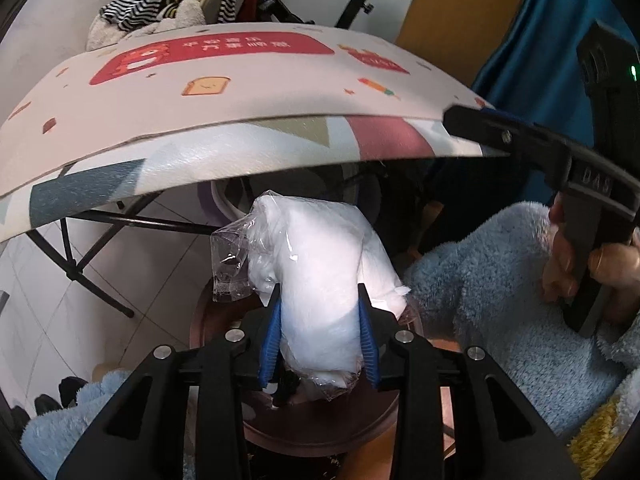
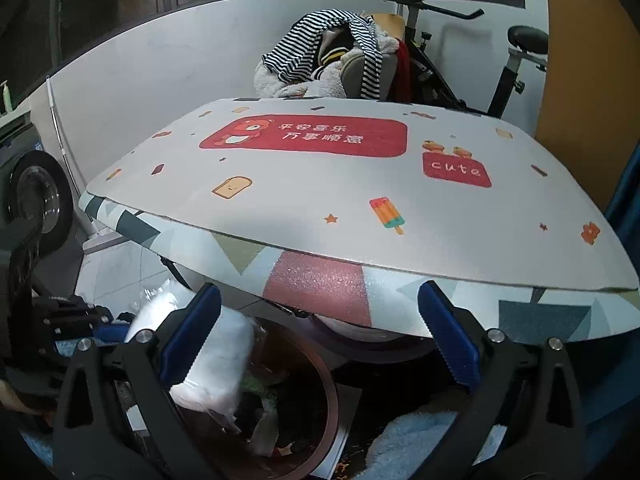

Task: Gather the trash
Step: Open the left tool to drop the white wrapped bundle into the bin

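My left gripper is shut on a white fluffy wad wrapped in clear plastic, its blue pads pressing both sides. The wad hangs just above a round brown bin under the table's edge. In the right wrist view the same wad shows behind my left finger, over the bin, which holds dark and white scraps. My right gripper stands wide open with nothing between its pads. One of its fingers reaches toward the table edge, with a hand on its handle.
A patterned folding table overhangs the bin. A fluffy light-blue fabric lies right of the bin. Behind the table are a heap of striped clothes and an exercise bike. A washing machine stands at the left.
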A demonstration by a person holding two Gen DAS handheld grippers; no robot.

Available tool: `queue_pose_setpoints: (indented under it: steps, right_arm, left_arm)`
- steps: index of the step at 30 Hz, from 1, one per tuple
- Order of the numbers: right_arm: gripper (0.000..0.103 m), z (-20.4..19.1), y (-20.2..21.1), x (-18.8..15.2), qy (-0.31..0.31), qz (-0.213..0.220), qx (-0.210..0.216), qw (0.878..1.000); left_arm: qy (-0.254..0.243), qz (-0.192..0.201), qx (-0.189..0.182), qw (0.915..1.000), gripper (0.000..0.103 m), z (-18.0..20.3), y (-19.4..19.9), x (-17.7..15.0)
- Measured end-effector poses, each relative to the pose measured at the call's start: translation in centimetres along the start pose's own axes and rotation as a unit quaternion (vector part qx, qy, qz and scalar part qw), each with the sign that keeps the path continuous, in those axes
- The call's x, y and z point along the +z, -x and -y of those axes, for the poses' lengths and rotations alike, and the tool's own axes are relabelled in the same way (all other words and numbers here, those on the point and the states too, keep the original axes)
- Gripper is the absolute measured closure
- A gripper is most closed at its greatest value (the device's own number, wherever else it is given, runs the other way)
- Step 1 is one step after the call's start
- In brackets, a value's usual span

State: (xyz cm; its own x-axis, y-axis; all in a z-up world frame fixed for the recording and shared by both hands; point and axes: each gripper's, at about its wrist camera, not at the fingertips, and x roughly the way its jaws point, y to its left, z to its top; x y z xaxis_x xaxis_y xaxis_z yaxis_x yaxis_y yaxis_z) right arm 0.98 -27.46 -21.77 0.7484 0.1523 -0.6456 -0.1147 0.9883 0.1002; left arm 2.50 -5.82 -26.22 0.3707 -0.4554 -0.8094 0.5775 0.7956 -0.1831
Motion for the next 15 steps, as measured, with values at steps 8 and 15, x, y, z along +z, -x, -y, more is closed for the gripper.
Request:
queue_pose_setpoints:
  steps: [8, 15]
  right_arm:
    - [0.006, 0.1, 0.1, -0.1, -0.005, 0.0, -0.001, 1.0]
    - [0.006, 0.4, 0.0, -0.1, -0.011, -0.004, -0.002, 1.0]
  left_arm:
    - [0.016, 0.013, 0.031, 0.9993, 0.017, -0.5, 0.2, 0.0]
    - [0.074, 0.05, 0.083, 0.9925, 0.011, -2.7, 1.9, 0.3]
